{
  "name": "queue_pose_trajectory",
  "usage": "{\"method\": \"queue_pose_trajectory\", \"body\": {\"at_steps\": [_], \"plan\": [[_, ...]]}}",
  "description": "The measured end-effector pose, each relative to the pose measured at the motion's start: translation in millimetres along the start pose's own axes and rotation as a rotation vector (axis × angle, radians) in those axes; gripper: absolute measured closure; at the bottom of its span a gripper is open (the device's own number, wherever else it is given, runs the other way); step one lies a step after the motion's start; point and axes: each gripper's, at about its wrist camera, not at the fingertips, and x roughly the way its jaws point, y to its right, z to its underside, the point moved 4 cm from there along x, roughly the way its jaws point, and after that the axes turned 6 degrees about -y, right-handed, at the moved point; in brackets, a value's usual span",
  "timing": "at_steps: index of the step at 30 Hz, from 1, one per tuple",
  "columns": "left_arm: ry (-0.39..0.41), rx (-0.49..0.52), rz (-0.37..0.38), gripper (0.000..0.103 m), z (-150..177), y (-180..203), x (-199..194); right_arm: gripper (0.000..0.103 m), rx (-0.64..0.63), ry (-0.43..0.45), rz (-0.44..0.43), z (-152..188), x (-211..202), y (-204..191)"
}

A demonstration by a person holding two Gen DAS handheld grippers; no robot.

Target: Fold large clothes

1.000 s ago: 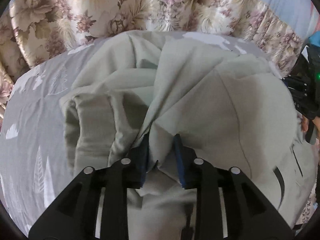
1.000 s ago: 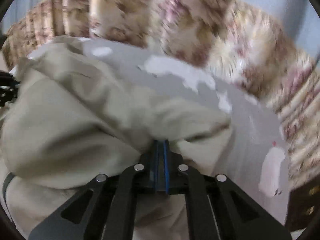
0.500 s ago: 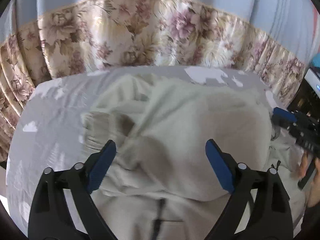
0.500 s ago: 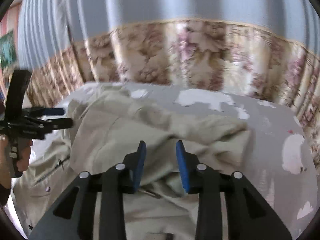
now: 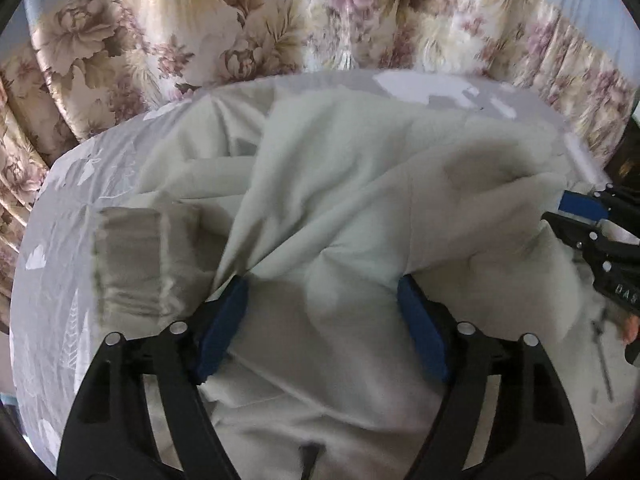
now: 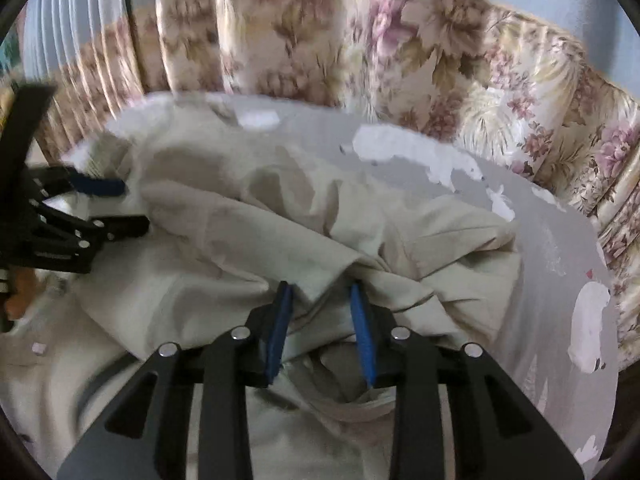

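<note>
The pale beige, crumpled cloth garment (image 5: 344, 200) is lying bunched on the grey bedsheet with white print (image 5: 60, 280), in front of the floral pleated curtain (image 5: 200, 32). The left gripper (image 5: 322, 312) is hovering over the garment's middle, its jaws wide and closing, with fabric lying between the blue pads (image 5: 222, 328) but nothing pinched. The right gripper (image 6: 320, 320) is sitting at the garment's right side, its jaws narrowly apart, with a fold of cloth poking up between them; a real grip cannot be confirmed. The ribbed cuff (image 5: 136, 260) is lying to the left.
</note>
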Motion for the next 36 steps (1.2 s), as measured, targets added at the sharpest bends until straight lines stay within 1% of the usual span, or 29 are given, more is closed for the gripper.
{"method": "queue_pose_trajectory", "body": {"at_steps": [1,2,4,5,7,8,9,10,11,12,13,14,15,18,21,24,25,26,27,28,29,30,31,32,33,34,35,36], "plan": [[0.013,-0.011,0.027,0.026,0.5,-3.9,-9.2,0.070,0.020,0.041,-0.020,-1.8,-17.6,5.8],[0.038,-0.025,0.049,0.024,-1.0,-11.3,-22.4,0.070,0.034,0.063,-0.022,-3.7,-27.4,12.4],[0.081,-0.036,0.026,0.021,-11.5,-24.8,-37.6,0.070,0.072,0.094,0.009,-8.7,-40.8,31.4],[0.094,-0.038,0.007,0.021,-19.9,-31.9,-40.8,0.070,0.100,0.099,0.053,-12.2,-42.4,46.9],[0.102,-0.045,-0.021,0.022,-38.3,-46.0,-37.8,0.070,0.151,0.087,0.090,-15.8,-36.6,69.0],[0.092,-0.043,-0.027,0.028,-45.6,-51.6,-32.3,0.071,0.178,0.062,0.090,-17.1,-27.7,79.6],[0.062,-0.043,-0.048,0.035,-55.5,-61.4,-19.1,0.074,0.185,0.038,0.101,-17.3,-19.1,84.5],[0.028,-0.046,-0.070,0.054,-60.5,-68.5,-7.3,0.079,0.177,0.005,0.117,-16.4,-6.4,86.4],[-0.022,-0.054,-0.084,0.068,-65.1,-78.3,9.8,0.087,0.166,-0.019,0.115,-15.3,2.5,85.9],[-0.056,-0.064,-0.076,0.072,-65.6,-84.3,21.5,0.087,0.148,-0.045,0.114,-13.9,13.1,82.9],[-0.084,-0.071,-0.070,0.078,-64.6,-89.5,31.9,0.088,0.131,-0.059,0.124,-12.9,20.4,81.4],[-0.103,-0.073,-0.074,0.079,-62.8,-93.3,40.8,0.088,0.100,-0.079,0.155,-12.2,30.2,78.5],[-0.114,-0.068,-0.093,0.079,-60.5,-97.2,49.8,0.088,0.078,-0.093,0.175,-12.0,38.8,77.3],[-0.126,-0.056,-0.109,0.079,-54.8,-101.3,63.8,0.091,0.052,-0.131,0.186,-14.7,60.6,79.8],[-0.118,-0.013,-0.136,0.078,-55.4,-98.6,64.1,0.091,0.028,-0.140,0.205,-22.5,68.0,83.5],[-0.109,-0.003,-0.135,0.077,-51.9,-98.2,53.0,0.091,-0.003,-0.159,0.238,-25.3,64.2,81.4],[-0.091,-0.003,-0.136,0.073,-50.0,-98.5,44.1,0.091,-0.009,-0.152,0.239,-24.5,58.9,79.3],[-0.061,0.002,-0.149,0.063,-45.5,-96.9,30.4,0.090,-0.010,-0.135,0.234,-22.8,49.2,76.4],[-0.037,0.012,-0.160,0.056,-41.9,-95.1,20.6,0.090,-0.004,-0.111,0.227,-21.9,39.8,74.4],[-0.011,0.022,-0.173,0.042,-37.9,-92.5,9.5,0.089,0.005,-0.078,0.217,-20.0,25.4,71.4],[0.019,0.030,-0.187,0.031,-32.0,-89.5,-4.7,0.087,0.013,-0.053,0.209,-17.8,13.7,68.5],[0.039,0.032,-0.191,0.026,-25.9,-86.9,-15.6,0.077,0.026,-0.024,0.197,-15.1,1.0,65.8],[0.054,0.033,-0.193,0.015,-19.7,-83.8,-25.8,0.070,0.042,0.010,0.186,-11.8,-12.7,62.8],[0.073,0.034,-0.199,0.009,-11.9,-80.0,-37.7,0.057,0.064,0.062,0.174,-6.2,-32.2,60.2],[0.095,0.038,-0.201,0.007,-3.0,-75.8,-50.3,0.043,0.081,0.100,0.164,-1.1,-47.2,58.4],[0.112,0.043,-0.200,0.004,4.1,-71.7,-60.6,0.035,0.104,0.148,0.152,7.9,-67.3,55.6],[0.136,0.053,-0.200,0.003,15.1,-66.7,-73.8,0.024,0.120,0.180,0.149,14.6,-81.2,54.0],[0.149,0.054,-0.210,0.003,22.5,-64.6,-82.0,0.017,0.135,0.216,0.154,22.2,-94.5,52.2]]}}
